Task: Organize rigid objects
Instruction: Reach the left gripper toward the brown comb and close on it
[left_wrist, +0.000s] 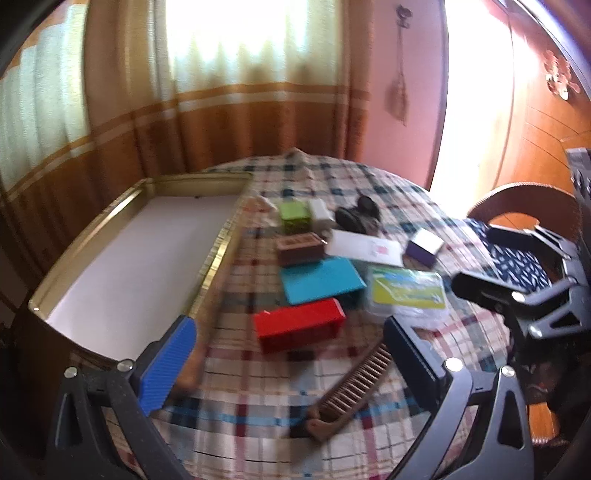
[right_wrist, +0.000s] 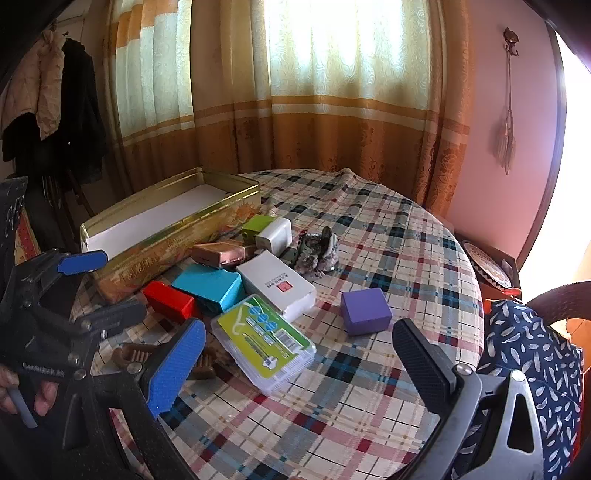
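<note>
Nothing is sorted yet, as far as I can judge. The gold tin stands at the far left of the bench with only its white floor showing, and every piece I mean to put away lies outside it on the checked cloth. Just beside the tin's long wall sit the red box, the teal box, the brown case, the green cube and the white charger. Farther from the tin lie the white carton, the clear floss pack and the purple box.

My left tongs and my right tongs both gape wide, grasping nothing.

The left view is smeared, so labels are unreadable. The comb is half hidden behind my blue pad in the right view. The dark lump beyond the carton I cannot identify.
</note>
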